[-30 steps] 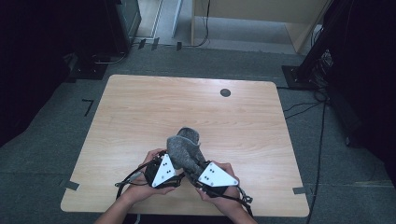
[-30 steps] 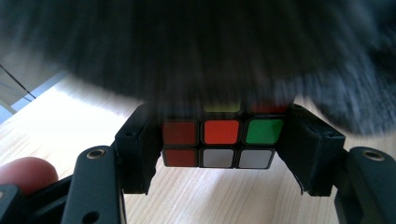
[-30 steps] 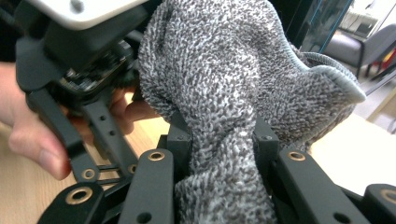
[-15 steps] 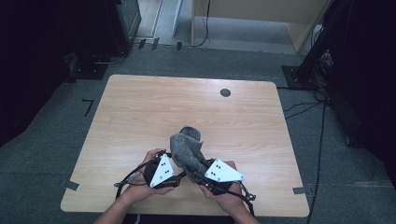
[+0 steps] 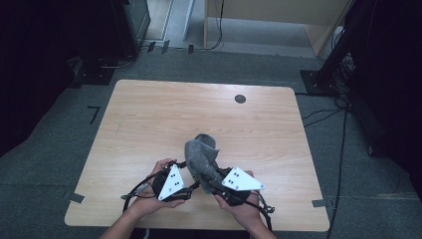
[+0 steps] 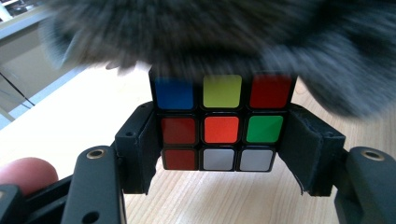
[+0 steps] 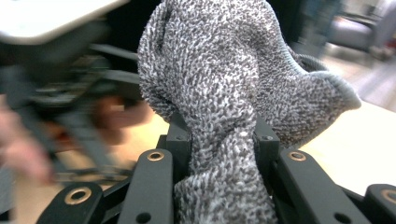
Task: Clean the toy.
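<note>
Pale wood-grain table [image 5: 149, 119]; fuzzy grey knit cloth [image 5: 201, 154] above glossy cube [image 6: 218, 122].

From my high view the counter [image 5: 149, 119] is evenly lit from above, the surrounding room dark, shadows soft. My left claw view: cube [image 6: 223, 123] sharp, grey cloth [image 6: 224, 37] above it smeared out of focus. My right claw view: cloth knit crisp, background and far hand [image 7: 23, 144] blurred

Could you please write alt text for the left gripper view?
A scrambled Rubik's cube is clamped between the two black jaws of the left hand-held gripper, above a light wooden table. Fuzzy grey cloth, blurred, hangs over the cube's top.
</note>
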A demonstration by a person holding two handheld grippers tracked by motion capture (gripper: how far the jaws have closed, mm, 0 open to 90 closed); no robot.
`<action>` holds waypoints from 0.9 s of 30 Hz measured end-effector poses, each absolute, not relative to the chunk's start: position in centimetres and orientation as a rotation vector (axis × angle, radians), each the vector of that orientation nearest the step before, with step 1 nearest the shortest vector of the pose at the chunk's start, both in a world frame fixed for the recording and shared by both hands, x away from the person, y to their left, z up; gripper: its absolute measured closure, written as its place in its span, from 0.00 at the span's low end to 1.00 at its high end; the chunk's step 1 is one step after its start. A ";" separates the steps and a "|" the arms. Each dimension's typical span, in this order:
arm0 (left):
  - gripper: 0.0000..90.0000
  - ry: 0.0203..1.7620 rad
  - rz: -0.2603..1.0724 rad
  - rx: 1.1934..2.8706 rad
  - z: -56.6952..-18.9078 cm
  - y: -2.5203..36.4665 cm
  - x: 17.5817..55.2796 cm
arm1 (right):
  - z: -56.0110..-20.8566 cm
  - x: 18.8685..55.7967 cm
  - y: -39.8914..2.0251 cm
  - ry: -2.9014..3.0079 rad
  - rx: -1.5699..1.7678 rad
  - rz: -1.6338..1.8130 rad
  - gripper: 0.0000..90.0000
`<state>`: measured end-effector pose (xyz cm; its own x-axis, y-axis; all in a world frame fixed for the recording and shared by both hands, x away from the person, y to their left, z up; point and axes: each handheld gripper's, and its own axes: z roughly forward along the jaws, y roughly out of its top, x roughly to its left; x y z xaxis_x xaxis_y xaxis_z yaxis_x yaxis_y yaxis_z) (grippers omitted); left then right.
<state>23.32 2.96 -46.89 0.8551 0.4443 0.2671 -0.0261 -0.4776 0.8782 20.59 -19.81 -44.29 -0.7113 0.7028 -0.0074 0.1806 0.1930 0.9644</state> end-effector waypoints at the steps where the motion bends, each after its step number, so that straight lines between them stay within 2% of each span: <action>1: 0.38 0.306 0.575 2.000 -46.9 3.0 23.3 | -44.3 20.8 -20.3 2.009 0.862 1.536 0.76; 9: 0.38 0.297 0.569 2.019 -47.0 2.6 23.2 | -44.3 19.5 -18.3 2.054 0.724 1.538 0.76; 16: 0.38 0.323 0.534 1.980 -46.7 3.2 23.5 | -44.2 21.2 -21.2 1.972 0.948 1.570 0.77; 21: 0.38 0.309 0.541 2.000 -46.9 3.0 23.4 | -44.0 19.9 -18.7 2.053 0.738 1.567 0.77; 27: 0.38 0.322 0.531 1.977 -46.7 3.1 23.5 | -44.1 21.2 -20.9 1.979 0.955 1.553 0.78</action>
